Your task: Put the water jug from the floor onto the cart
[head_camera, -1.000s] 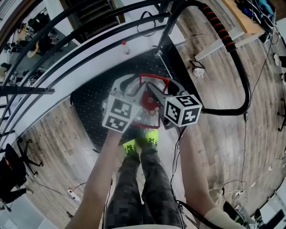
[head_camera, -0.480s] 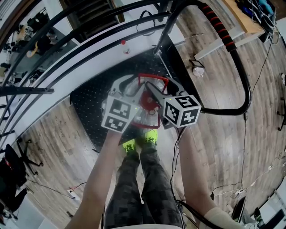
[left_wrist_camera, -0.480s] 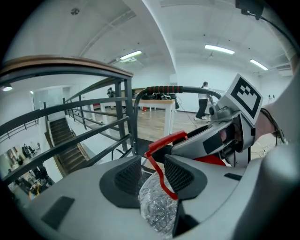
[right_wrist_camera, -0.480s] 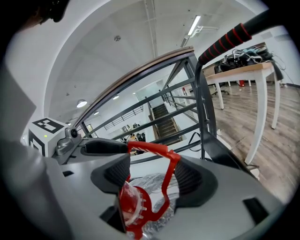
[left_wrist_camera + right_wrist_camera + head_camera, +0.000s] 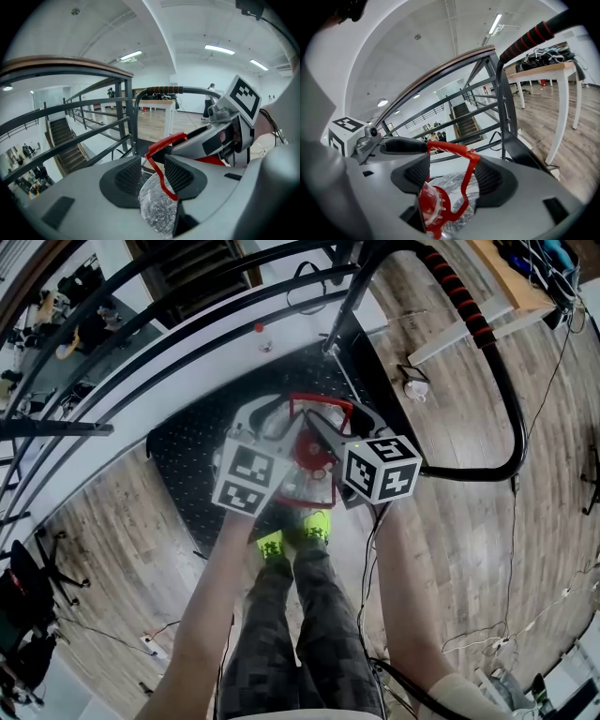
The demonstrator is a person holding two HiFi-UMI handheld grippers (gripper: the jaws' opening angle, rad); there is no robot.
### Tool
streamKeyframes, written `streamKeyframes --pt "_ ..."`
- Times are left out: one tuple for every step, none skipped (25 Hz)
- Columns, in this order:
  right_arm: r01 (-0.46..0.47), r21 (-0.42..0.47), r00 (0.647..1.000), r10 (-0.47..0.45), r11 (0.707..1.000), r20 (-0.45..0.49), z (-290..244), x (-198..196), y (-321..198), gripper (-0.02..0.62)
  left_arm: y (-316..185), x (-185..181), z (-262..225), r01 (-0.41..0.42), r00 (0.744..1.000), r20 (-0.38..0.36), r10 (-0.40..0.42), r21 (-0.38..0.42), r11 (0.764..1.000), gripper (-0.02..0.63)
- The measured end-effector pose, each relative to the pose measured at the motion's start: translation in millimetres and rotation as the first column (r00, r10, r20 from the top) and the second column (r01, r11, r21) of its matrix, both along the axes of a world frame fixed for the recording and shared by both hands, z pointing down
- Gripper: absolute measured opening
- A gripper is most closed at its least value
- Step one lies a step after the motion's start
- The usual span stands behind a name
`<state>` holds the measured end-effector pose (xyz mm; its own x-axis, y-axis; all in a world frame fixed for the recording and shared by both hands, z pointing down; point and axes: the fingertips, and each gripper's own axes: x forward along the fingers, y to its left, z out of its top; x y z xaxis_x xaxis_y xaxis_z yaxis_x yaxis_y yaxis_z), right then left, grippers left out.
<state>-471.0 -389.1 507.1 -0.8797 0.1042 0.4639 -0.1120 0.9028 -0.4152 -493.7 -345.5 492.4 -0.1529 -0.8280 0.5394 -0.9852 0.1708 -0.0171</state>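
Item: water jug (image 5: 157,208), clear crinkled plastic, with a red cap (image 5: 431,206) and a red loop handle (image 5: 161,143). Location: at the near edge of the cart (image 5: 187,465), over its black studded deck, about midway along that edge, directly ahead of the person's yellow-green shoes (image 5: 272,545). Whether the base stands on the deck or hangs just above it cannot be told. Left gripper (image 5: 152,176): jaws apart. The handle's upright strip runs down between the pads, lying against the right-hand pad, with a clear gap to the other, so it is not pinched. The jug body shows below the pads. Right gripper (image 5: 452,176): jaws likewise apart. The opposite upright of the same handle stands between them, close against the right-hand pad, with the cap low beside the left-hand pad and no squeeze visible. Both grippers meet over the jug from the near side, tips angled downward, and their marker cubes (image 5: 251,479) sit side by side in the head view. The handle's top bar spans from one gripper's tips to the other's. Cart fittings: a black tubular push bar (image 5: 506,409) with a red-and-black striped grip, rising at the far right corner of the deck. Surroundings: wooden floor (image 5: 122,549) around the cart; a dark metal railing (image 5: 141,343) beyond the deck's far edge, with a stairwell below it.
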Motion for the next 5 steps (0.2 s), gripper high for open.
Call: streamKeyframes --pt "0.001 0.000 1.000 -0.001 1.000 0.001 -0.1 0.0 0.1 0.291 0.2 0.1 0.1 0.001 1.000 0.000 -0.001 0.000 1.000 0.130" --pt "0.001 -0.001 1.000 -0.001 1.000 0.002 0.1 0.0 0.0 0.291 0.3 0.4 0.5 0.002 1.000 0.000 -0.002 0.000 1.000 0.130" --pt "0.002 -0.002 1.000 -0.002 1.000 0.003 0.5 0.1 -0.1 0.291 0.4 0.7 1.1 0.003 1.000 -0.001 -0.003 0.000 1.000 0.130" --pt "0.002 -0.004 1.000 -0.002 1.000 0.004 0.9 0.2 -0.2 0.291 0.5 1.1 1.8 0.004 1.000 -0.001 -0.004 -0.001 1.000 0.130" --pt "0.003 -0.005 1.000 -0.003 1.000 0.005 1.3 0.4 -0.3 0.291 0.6 1.6 2.7 0.005 1.000 -0.002 -0.005 -0.002 1.000 0.130"
